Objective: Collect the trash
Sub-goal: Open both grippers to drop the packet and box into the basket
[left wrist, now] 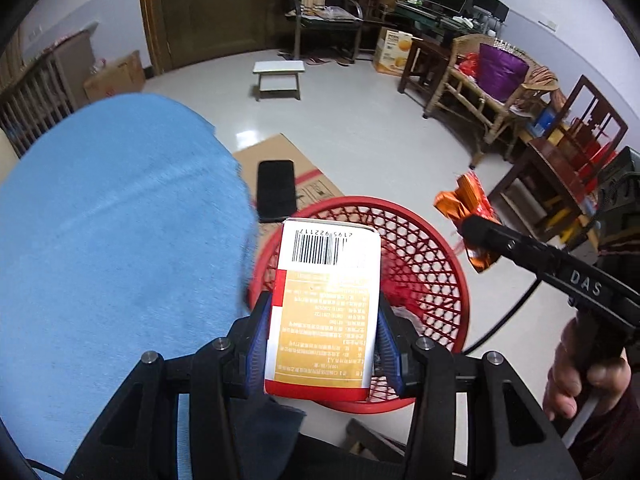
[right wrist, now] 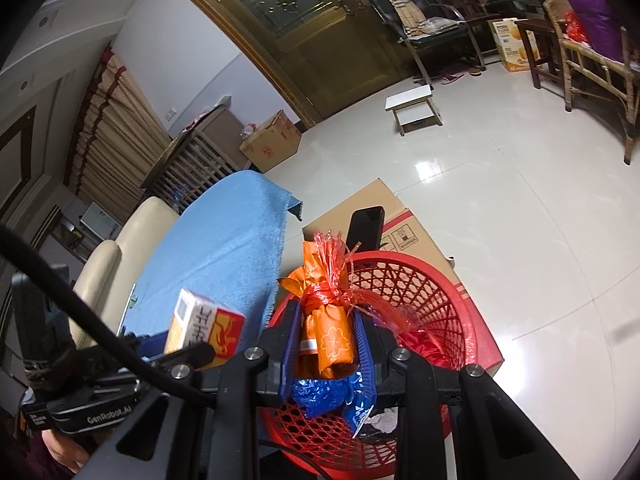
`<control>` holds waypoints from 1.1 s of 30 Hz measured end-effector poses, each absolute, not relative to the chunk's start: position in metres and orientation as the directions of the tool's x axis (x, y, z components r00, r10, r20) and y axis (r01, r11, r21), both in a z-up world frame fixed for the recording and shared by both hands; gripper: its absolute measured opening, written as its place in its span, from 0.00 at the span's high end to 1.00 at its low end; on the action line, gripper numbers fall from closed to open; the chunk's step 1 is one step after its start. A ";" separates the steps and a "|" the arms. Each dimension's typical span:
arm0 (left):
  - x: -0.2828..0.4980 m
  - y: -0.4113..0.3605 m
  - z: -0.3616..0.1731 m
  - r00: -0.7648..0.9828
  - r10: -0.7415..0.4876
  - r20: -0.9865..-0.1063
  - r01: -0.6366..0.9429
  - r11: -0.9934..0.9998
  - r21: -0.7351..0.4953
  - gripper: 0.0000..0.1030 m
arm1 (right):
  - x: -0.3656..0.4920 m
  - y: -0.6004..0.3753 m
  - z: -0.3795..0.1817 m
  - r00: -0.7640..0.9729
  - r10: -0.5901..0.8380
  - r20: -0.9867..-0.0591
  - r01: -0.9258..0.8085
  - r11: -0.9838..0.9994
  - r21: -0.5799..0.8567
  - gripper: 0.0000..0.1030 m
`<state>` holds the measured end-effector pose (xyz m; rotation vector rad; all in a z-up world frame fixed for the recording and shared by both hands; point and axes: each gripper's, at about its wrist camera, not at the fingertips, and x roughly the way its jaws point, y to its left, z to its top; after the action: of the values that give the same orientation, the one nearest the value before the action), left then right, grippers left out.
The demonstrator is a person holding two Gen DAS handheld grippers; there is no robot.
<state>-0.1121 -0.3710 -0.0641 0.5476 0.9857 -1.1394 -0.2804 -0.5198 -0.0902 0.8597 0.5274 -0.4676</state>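
Observation:
My left gripper [left wrist: 322, 312] is shut on a white, red and yellow carton [left wrist: 326, 304] with a barcode, held above the near rim of the red mesh basket [left wrist: 444, 264]. My right gripper [right wrist: 326, 320] is shut on an orange wrapper bundle [right wrist: 326, 328] tied with red ribbon, with blue wrapper below it, over the left part of the basket [right wrist: 436, 292]. In the left wrist view the right gripper [left wrist: 480, 236] shows at right with the orange wrapper [left wrist: 466, 204]. In the right wrist view the carton [right wrist: 204, 328] shows at left. Red and white trash lies inside the basket.
A blue towel [left wrist: 112, 240] covers the surface to the left. A black phone [left wrist: 276, 190] lies on a flat cardboard box [left wrist: 296, 160] beyond the basket. A small white stool [left wrist: 279, 76], chairs and wooden furniture [left wrist: 480, 92] stand farther off on the tiled floor.

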 end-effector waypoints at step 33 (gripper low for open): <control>-0.117 -0.349 -0.064 0.196 -0.507 -0.839 0.934 0.357 0.002 0.41 | -0.266 -0.526 -0.117 0.743 -0.084 -0.665 0.608 0.499 0.617 0.70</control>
<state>-0.1173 -0.3495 -0.0643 0.5997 0.8671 -1.0986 -0.2664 -0.5261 -0.1169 0.9663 0.6173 -0.4520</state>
